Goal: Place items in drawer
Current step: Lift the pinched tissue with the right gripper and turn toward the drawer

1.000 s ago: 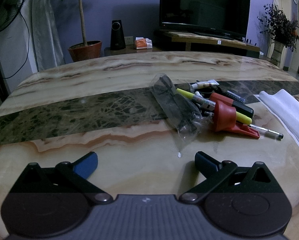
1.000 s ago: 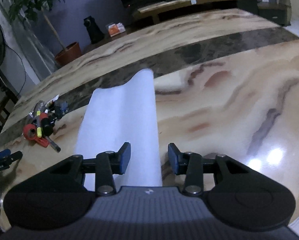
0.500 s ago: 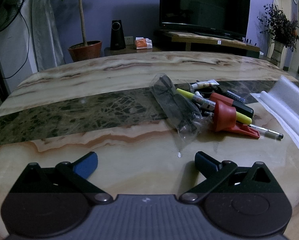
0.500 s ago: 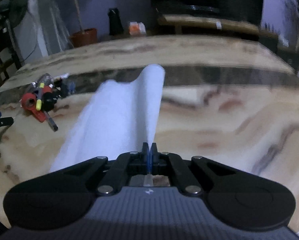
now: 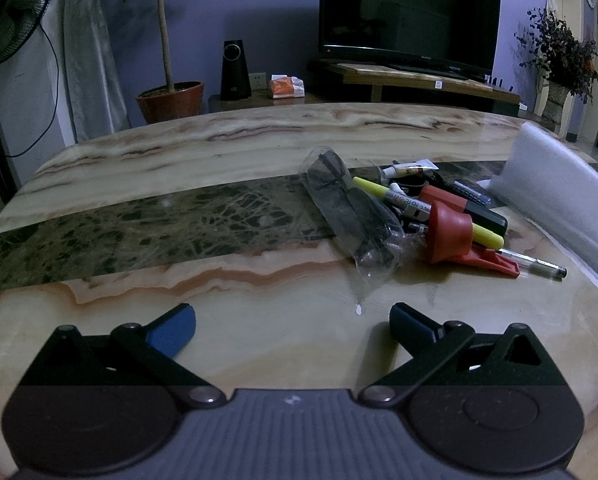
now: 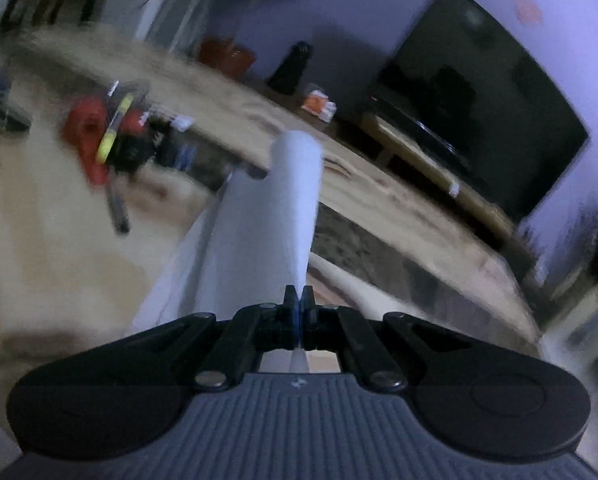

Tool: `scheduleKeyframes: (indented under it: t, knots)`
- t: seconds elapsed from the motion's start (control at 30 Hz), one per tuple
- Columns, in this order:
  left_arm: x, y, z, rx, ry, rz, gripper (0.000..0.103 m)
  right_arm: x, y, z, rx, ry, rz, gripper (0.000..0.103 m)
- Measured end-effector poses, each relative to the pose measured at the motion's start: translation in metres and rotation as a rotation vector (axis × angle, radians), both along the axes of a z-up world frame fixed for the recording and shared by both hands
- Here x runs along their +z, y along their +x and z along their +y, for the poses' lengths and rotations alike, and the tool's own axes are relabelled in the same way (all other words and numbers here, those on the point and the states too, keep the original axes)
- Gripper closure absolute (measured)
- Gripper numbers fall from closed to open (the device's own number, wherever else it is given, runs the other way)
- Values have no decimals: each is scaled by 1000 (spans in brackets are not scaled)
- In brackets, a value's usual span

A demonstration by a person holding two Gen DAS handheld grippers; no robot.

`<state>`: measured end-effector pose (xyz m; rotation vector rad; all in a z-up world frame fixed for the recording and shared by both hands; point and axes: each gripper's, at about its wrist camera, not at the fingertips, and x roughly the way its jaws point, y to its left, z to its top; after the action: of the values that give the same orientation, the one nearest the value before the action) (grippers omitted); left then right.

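Marble table, stationery pile, foam sheet

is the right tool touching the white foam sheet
Touching. The right wrist view shows the right tool with its jaws pinched shut on the edge of the white foam sheet, which curls up from between them.

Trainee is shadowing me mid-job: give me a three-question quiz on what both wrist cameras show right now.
1. True or false: the left gripper is open and holds nothing.
2. What is the right gripper shut on? A) yellow highlighter B) white foam sheet C) clear plastic bag
3. Fill in: the red tool lies on the marble ____.

Key: 1 true; 2 B; 3 table.
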<state>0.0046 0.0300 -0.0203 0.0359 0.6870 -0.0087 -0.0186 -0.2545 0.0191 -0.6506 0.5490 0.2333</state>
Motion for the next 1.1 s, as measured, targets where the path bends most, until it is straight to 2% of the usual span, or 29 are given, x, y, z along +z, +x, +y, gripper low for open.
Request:
scheduleKeyframes:
  t: [0.13,0.37,0.47,0.57,0.6,0.77,0.87,0.93,1.0,1.07,1.1]
  knots:
    - [0,0,0,0,0,0,0,-11,2,24,52,-96,3,101]
    - [0,0,0,0,0,0,0,-17,-8,56,142,-180,-24,101]
    - [0,0,0,0,0,0,0,-24,-14,63,180,-224,12,100]
    - [0,0,0,0,0,0,0,-30,-15,66,189,-216,40,98]
    - [0,0,0,0,0,0,0,-28,-14,64,176,-189,47,98]
    - [0,0,0,0,0,0,0,-11,9,44,55,102,159,98]
    - [0,0,0,0,0,0,0,-6,21,30,-6,265,231,94]
    - [0,0,0,0,0,0,0,-4,24,23,-21,350,278,86]
    - [0,0,0,0,0,0,0,-4,26,18,-27,424,327,64]
    - [0,0,0,0,0,0,0,-5,29,14,-15,478,375,48]
    - [0,0,0,0,0,0,0,-5,31,14,-23,493,381,48]
